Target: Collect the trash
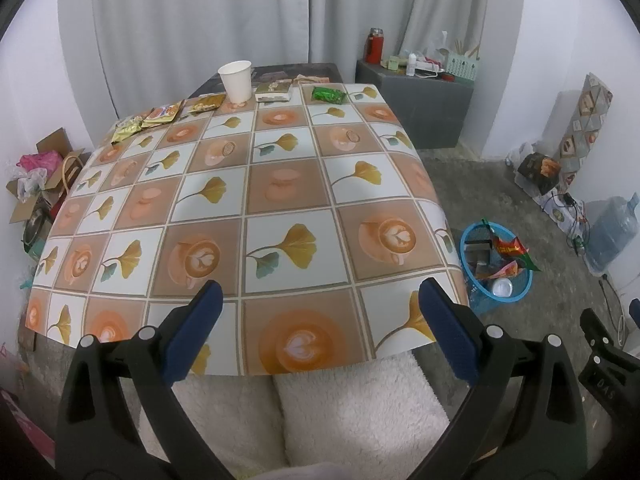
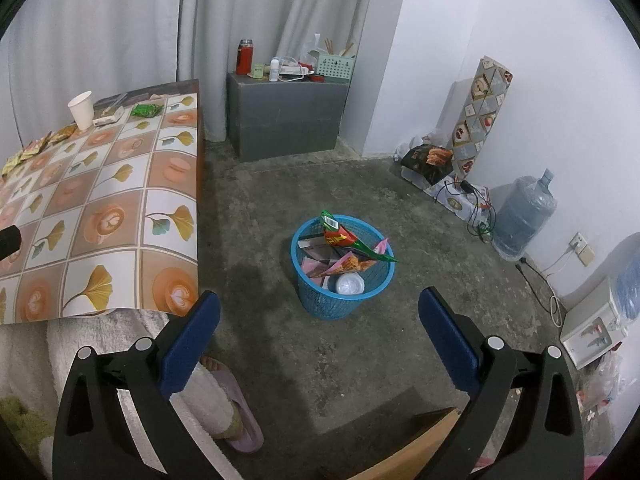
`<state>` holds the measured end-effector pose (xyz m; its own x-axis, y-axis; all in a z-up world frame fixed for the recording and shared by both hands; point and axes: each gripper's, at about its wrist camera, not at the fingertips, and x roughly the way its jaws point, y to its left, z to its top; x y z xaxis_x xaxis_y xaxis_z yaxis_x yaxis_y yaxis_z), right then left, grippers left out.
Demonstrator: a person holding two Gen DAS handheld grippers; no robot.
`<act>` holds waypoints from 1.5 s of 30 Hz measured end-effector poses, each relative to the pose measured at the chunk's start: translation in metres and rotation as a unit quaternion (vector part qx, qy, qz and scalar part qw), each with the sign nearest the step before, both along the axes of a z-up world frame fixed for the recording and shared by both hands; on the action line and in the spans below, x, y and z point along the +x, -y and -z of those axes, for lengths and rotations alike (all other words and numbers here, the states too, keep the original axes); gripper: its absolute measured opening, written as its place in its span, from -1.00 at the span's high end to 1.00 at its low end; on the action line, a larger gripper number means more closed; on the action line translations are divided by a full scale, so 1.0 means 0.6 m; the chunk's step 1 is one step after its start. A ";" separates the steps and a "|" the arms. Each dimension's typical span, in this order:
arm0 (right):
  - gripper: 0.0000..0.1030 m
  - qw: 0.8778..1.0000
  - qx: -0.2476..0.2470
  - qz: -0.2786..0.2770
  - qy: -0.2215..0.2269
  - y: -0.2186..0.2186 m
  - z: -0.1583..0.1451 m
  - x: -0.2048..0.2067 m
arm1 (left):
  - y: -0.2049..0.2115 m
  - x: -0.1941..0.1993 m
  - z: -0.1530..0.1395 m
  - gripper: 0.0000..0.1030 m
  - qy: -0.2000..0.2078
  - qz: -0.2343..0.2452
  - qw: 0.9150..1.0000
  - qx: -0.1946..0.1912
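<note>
Left wrist: left gripper (image 1: 318,300) spread wide, empty, paper cup (image 1: 237,80) and wrappers (image 1: 164,114) far beyond fingertips (table's (image 1: 288,184) far edge). Right wrist: right gripper (image 2: 320,308) likewise released, blue basket (image 2: 342,300) of trash just ahead between fingers.

Little can be read. In the left wrist view, raised letters that look like "DAS" stand on the black body of the other hand-held gripper (image 1: 608,376), at the right edge. A barcode shows on the green-and-red wrapper (image 2: 340,234) sticking out of the blue basket (image 2: 320,300) ahead of the right hand-held gripper (image 2: 320,312), its digits too small to read. Print on the other packets is illegible.
</note>
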<state>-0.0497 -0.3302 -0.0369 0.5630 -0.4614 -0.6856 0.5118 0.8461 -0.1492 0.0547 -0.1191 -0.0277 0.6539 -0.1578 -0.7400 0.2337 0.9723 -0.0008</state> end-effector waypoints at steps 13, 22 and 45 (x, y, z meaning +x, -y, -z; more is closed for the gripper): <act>-0.87 1.000 -0.001 -0.001 0.001 0.002 0.000 -0.002 | -0.001 0.002 -0.002 -0.83 0.000 0.000 1.000 0.000; -0.87 1.000 -0.002 -0.002 0.002 0.002 -0.001 -0.002 | -0.001 0.001 -0.003 -0.83 0.001 0.000 1.000 0.000; -0.87 1.000 -0.003 -0.002 0.002 0.001 -0.005 -0.001 | -0.001 0.001 -0.006 -0.83 0.001 0.001 1.000 0.000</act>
